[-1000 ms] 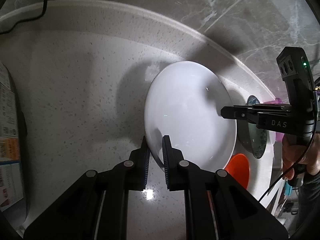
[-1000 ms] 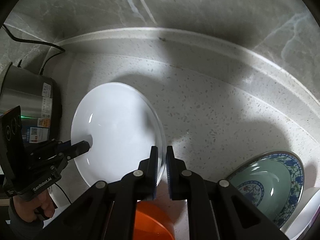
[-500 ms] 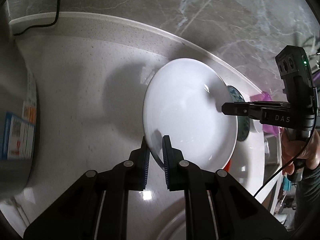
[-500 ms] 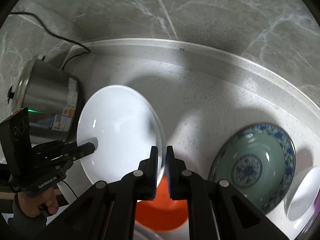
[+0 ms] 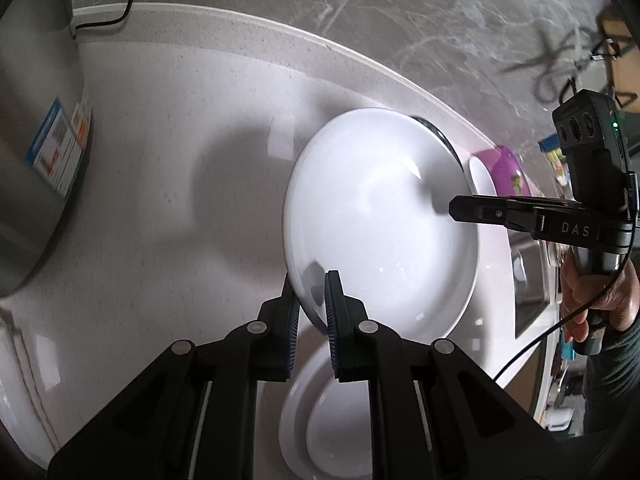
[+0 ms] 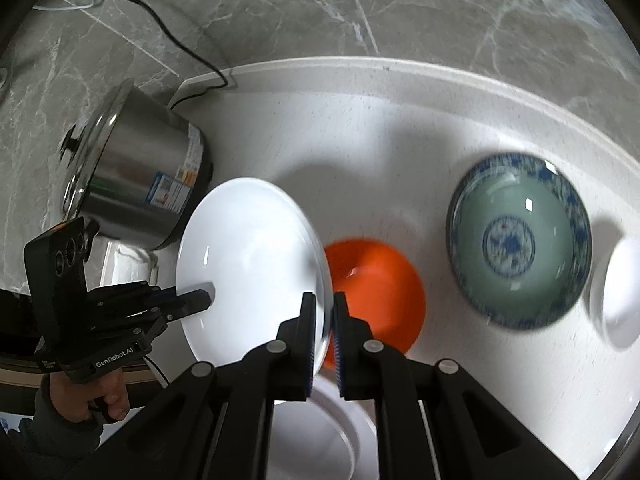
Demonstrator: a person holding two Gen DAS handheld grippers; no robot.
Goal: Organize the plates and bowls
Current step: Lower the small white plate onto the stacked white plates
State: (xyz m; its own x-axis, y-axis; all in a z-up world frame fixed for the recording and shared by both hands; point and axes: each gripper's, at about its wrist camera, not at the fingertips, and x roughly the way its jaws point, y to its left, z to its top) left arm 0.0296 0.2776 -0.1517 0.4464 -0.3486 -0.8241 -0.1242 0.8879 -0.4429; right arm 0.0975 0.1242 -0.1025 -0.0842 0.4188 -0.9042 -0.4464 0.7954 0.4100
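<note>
Plate (image 5: 380, 232), white and shallow, hangs above the speckled countertop (image 5: 168, 128), pinched at opposite rim edges by both of your tools. Your left gripper (image 5: 311, 308) is clenched on the near rim in the left wrist view, one pad behind the edge and one over the inside face; your right gripper (image 6: 320, 328) is clamped the same way on the other rim, its jaws nearly together with only the thin edge between them. Below the lifted plate you can see a second white plate (image 6: 320, 432) lying flat on the counter. An orange bowl (image 6: 380, 292) sits just beyond it, a green bowl with blue pattern (image 6: 520, 240) stands further right, and a steel pot (image 6: 132, 176) with a lid stands at the left by the marble wall.
</note>
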